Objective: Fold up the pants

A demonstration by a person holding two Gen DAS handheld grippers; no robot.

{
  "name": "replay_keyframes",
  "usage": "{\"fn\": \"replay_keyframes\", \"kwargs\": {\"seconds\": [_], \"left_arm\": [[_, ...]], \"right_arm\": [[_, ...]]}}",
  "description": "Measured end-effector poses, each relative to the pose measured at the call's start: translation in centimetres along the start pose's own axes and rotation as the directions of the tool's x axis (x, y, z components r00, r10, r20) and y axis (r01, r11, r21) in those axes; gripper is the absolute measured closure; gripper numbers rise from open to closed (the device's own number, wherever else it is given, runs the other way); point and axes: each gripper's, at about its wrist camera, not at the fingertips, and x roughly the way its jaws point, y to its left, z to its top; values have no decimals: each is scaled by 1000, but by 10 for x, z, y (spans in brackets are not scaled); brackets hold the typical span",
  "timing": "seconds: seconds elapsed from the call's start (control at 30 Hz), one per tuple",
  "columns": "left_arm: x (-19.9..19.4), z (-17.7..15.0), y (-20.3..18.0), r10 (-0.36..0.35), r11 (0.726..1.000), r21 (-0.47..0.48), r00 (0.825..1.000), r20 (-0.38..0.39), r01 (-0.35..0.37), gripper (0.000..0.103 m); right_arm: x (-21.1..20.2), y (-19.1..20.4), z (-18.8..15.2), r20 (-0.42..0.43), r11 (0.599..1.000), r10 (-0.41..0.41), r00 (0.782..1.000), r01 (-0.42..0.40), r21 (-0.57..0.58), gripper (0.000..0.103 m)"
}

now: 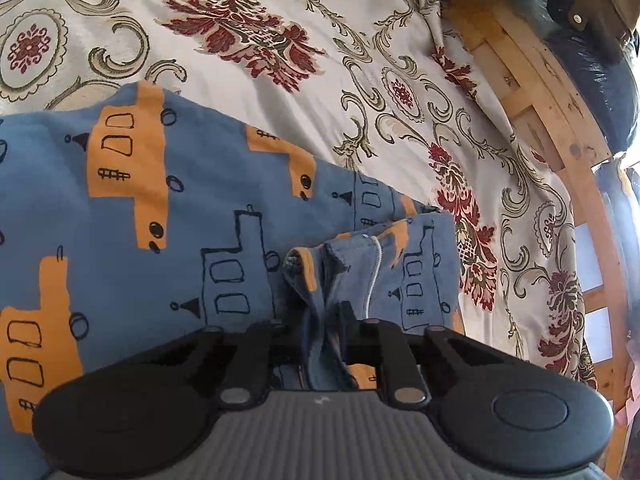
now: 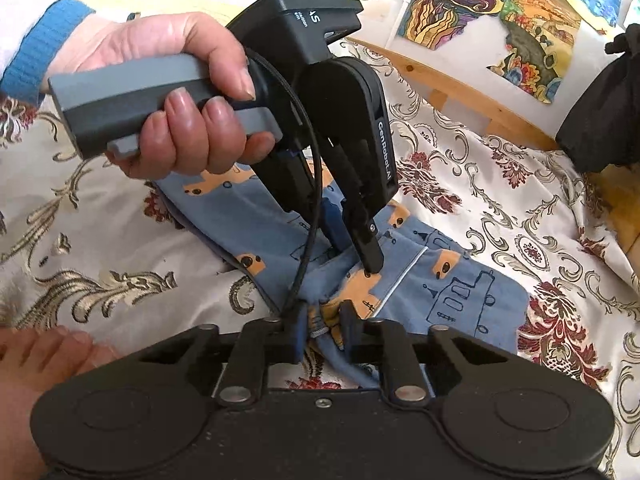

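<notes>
Blue pants (image 1: pixel 168 216) with orange and outlined building print, spread on a bed under a cream bedspread (image 1: pixel 304 80) with red-and-olive floral scrollwork. In the left wrist view, pants filling 7 to 10 o'clock, running in to centre; a bunched fold with a white stitched seam at 5 o'clock of centre. Left tongs (image 1: pixel 324 332) clamped tight on that bunched blue fabric — cloth pinched between the two fingers, a strip hanging down toward the body of the tool. Wooden bed frame (image 1: pixel 560 128) curving along 1 to 4 o'clock.

In the right wrist view, right tongs (image 2: pixel 325 330) closed on a gathered edge of the pants (image 2: pixel 460 292), orange patch and hem squeezed between the pads. Left tongs (image 2: pixel 360 256) seen from outside at 12 o'clock of centre, tips pressed into the same garment just beyond the right tongs — both grips close together on the same bunched area. Hand (image 2: pixel 168 92) wrapped round the grey handle at 10 o'clock, blue cuff (image 2: pixel 44 40) at the wrist. Black cable (image 2: pixel 312 200) looping down from the left tool toward the right one. Colourful drawings (image 2: pixel 500 12) on the wall at 1 o'clock. Dark cloth (image 2: pixel 608 108) at 3 o'clock on the bed edge.
</notes>
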Motion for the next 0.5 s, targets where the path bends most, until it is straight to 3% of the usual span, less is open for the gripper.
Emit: {"fn": "replay_keyframes", "kwargs": {"seconds": [0.5], "left_arm": [[-39, -6, -5, 64, 995, 68, 994, 88, -70, 95]], "right_arm": [[-9, 6, 19, 49, 999, 33, 998, -34, 28, 89]]}}
